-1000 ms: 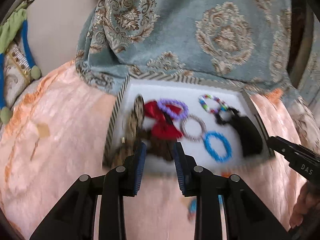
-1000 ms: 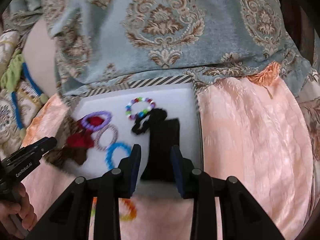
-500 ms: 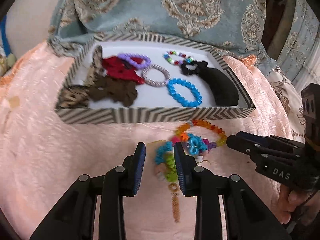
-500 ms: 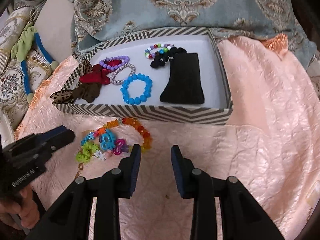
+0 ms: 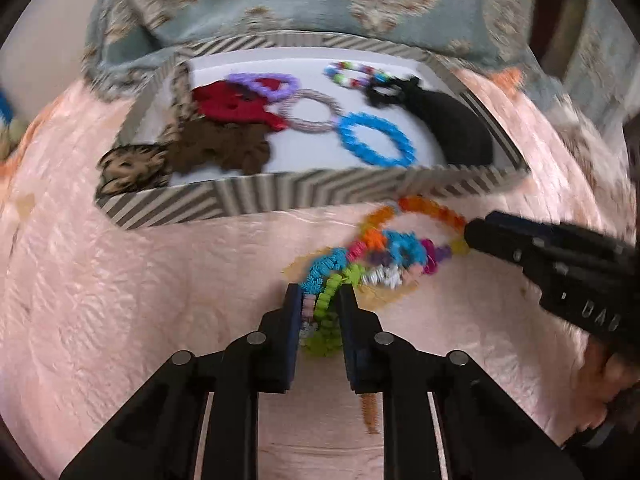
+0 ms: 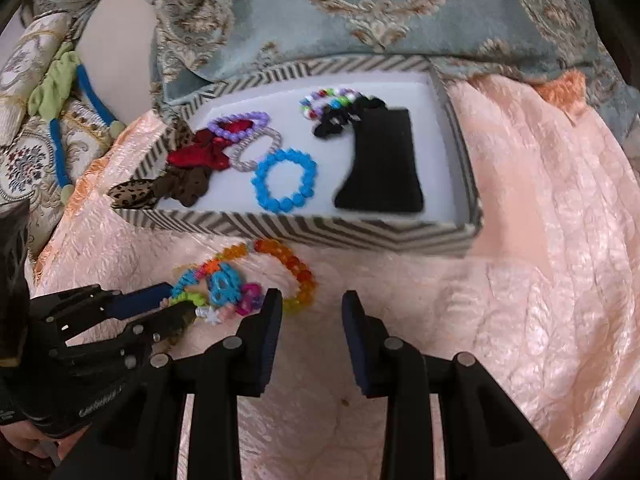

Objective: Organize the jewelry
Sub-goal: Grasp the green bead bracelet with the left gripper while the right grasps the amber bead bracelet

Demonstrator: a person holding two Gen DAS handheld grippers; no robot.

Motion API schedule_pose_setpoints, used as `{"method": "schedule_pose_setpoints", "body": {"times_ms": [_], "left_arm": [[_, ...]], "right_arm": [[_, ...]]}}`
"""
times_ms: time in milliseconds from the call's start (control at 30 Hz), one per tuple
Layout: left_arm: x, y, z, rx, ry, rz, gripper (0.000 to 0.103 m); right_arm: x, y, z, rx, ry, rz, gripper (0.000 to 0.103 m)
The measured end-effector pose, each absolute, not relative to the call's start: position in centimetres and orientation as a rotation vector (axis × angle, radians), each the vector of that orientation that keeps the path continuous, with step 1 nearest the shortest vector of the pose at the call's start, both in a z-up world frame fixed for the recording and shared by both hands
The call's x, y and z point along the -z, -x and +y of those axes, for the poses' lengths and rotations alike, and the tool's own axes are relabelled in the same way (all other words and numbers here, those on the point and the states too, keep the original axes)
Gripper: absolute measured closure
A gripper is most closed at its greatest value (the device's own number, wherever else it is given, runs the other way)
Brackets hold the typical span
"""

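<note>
1. The jewelry pile point(image 5: 376, 260) lies on the peach bedspread point(image 5: 140, 300), just before the striped box point(image 5: 280, 196).
2. Left hand-held gripper point(image 5: 320, 300) clamped on the pile's green coil point(image 5: 326, 304).
3. Right hand-held gripper point(image 6: 310, 300) apart, empty, beside the orange bracelet point(image 6: 298, 276).

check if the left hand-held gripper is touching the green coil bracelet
Touching. In the left wrist view the left hand-held gripper has both fingers closed against the green coil bracelet, which sits pinched between them on the peach bedspread.
</note>
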State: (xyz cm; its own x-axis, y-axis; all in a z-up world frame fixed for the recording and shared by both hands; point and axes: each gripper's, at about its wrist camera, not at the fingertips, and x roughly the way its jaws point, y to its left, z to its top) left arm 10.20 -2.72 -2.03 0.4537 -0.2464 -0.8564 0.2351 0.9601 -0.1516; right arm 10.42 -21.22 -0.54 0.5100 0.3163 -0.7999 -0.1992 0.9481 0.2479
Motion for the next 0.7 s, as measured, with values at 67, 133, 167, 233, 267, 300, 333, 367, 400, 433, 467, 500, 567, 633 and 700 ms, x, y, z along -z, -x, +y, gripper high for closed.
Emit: {"method": "schedule_pose_setpoints", "body": {"times_ms": [67,133,167,233,267,300,333,367,400,433,467,500,567,633,700], "left_arm": [[2.1,-10.4,-2.0,0.305,0.051,1.070,0.101],[2.3,-10.5,-1.8,0.308,0.064,1.073,0.101],[2.4,-10.5,-2.0,0.308,0.056,1.072,0.101],[2.5,-10.5,-2.1,0.310,0.048,1.070,0.101],[2.5,-10.6,-2.2,0.312,0.053,1.072,0.101],[2.5,-10.5,-2.0,0.317,0.061,1.075,0.101],[2.3,-10.3,-1.9,0.328,0.074,1.078,0.101],[2.1,-10.2,-1.7,0.343,0.090,1.079,0.101],[1.8,-10.1,-1.6,0.358,0.107,1.074,0.101],[1.4,-10.1,-1.3,0.362,0.119,1.059,0.100],[1.0,-10.1,-1.1,0.357,0.126,1.040,0.099],[0.8,-10.1,-0.9,0.349,0.131,1.029,0.099],[0.6,-10.4,-0.5,0.338,0.156,1.015,0.099],[0.8,-10.7,-0.7,0.345,0.168,1.017,0.099],[0.9,-11.0,-1.3,0.353,0.152,1.011,0.099]], "right_arm": [[0.7,-10.9,-20.7,-0.320,-0.122,0.974,0.071],[1.3,-11.8,-20.2,-0.308,-0.108,0.983,0.071],[1.8,-12.2,-19.9,-0.309,-0.097,0.994,0.071],[2.2,-12.4,-19.3,-0.309,-0.050,0.975,0.071],[2.3,-12.4,-18.8,-0.307,-0.011,0.973,0.071],[2.3,-12.3,-18.6,-0.306,0.008,0.973,0.071],[2.4,-12.2,-18.4,-0.306,0.035,0.975,0.071],[2.3,-11.9,-18.0,-0.306,0.083,0.978,0.072],[2.3,-11.7,-17.9,-0.300,0.114,0.979,0.077],[2.3,-11.5,-17.8,-0.294,0.131,0.980,0.082],[2.2,-11.3,-17.9,-0.289,0.140,0.986,0.084],[2.0,-11.1,-18.1,-0.286,0.131,0.993,0.089],[1.8,-10.9,-18.8,-0.277,0.093,1.015,0.094],[1.7,-10.7,-19.3,-0.278,0.067,1.028,0.094],[1.6,-10.5,-19.8,-0.280,0.046,1.038,0.094]]}}
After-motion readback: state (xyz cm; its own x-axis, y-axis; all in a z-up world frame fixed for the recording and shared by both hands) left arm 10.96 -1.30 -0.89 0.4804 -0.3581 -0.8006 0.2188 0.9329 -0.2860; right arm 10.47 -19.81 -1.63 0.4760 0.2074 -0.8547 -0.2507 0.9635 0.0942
